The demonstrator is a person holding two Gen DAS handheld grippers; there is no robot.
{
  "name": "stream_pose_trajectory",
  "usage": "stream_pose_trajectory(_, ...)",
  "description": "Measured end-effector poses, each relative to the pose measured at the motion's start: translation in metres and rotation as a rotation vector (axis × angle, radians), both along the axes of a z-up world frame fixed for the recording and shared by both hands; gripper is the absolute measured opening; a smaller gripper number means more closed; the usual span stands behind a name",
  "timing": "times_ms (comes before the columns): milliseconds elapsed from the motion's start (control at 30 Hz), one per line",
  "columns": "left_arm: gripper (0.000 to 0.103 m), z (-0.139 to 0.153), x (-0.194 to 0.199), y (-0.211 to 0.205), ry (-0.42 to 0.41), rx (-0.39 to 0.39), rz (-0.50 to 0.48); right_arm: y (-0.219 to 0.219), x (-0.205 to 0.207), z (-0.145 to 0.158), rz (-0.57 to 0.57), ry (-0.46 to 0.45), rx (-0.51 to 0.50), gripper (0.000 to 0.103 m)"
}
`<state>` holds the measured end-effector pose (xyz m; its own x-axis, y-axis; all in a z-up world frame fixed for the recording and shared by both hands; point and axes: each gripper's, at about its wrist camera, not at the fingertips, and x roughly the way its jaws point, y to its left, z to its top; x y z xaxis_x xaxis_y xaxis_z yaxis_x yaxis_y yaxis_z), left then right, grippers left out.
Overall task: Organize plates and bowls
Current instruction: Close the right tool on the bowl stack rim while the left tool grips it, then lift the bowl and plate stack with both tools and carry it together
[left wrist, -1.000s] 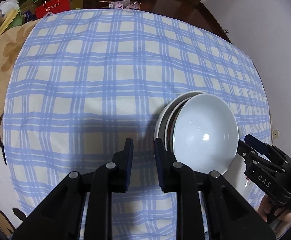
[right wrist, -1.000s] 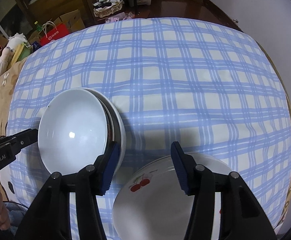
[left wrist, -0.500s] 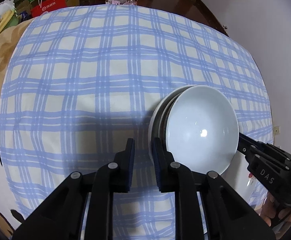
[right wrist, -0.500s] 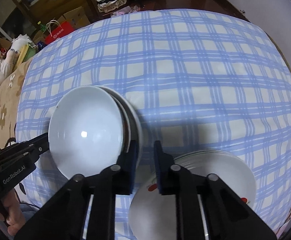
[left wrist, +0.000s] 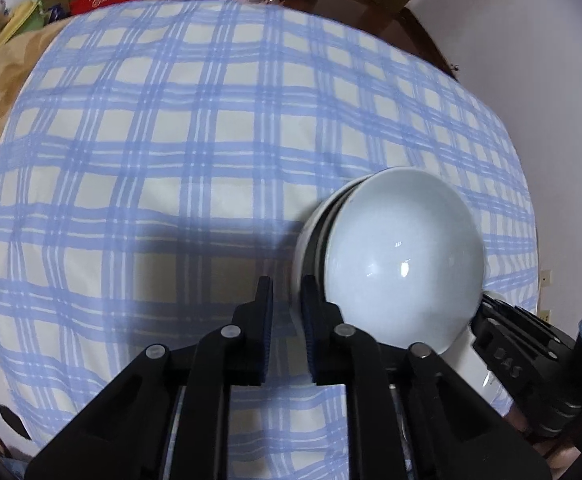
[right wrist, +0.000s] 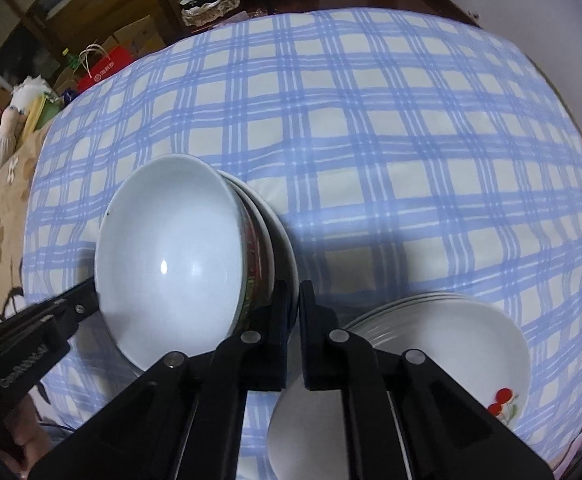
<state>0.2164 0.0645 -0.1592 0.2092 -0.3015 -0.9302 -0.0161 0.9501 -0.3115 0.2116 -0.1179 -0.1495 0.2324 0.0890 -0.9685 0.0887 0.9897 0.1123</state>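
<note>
Gripping rim of nested bowl stack point(right wrist: 195, 256), right gripper point(right wrist: 294, 308) nearly shut, pads pinching near-right edge of outer bowls. Left gripper point(left wrist: 287, 304) narrow, jaws just widening slightly; whether it pinches stack's left rim, cannot tell. Stack looks tilted above blue plaid cloth point(right wrist: 371, 140); white top bowl point(left wrist: 403, 260) sits loose inside. Cherry-print plate pile point(right wrist: 451, 340) just beside, below right. Risks: thin rim grip slipping, top bowl sliding out, stack knocking plates when lowered.

Three nested bowls point(right wrist: 171, 256) in one stack, one pile of several white plates point(right wrist: 443, 340) with exact number unclear, two grippers, one checked cloth point(right wrist: 371, 140)
</note>
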Motion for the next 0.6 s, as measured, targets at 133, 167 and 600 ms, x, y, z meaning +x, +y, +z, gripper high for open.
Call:
stream_pose_trajectory(133, 0.024, -0.005, 0.002, 0.001, 0.024, 0.001, 0.013, -0.009, 0.003, -0.002, -0.007, 0.019, 0.048, 0.009)
stream_pose_trajectory(167, 0.023, -0.005, 0.002, 0.002, 0.024, -0.002, 0.015, -0.009, 0.003, -0.002, 0.001, 0.017, 0.045, 0.009)
stream_pose_trajectory(600, 0.007, 0.006, -0.002, -0.009, -0.036, 0.032, -0.025, -0.013, -0.008, 0.006, -0.005, -0.049, 0.026, 0.007)
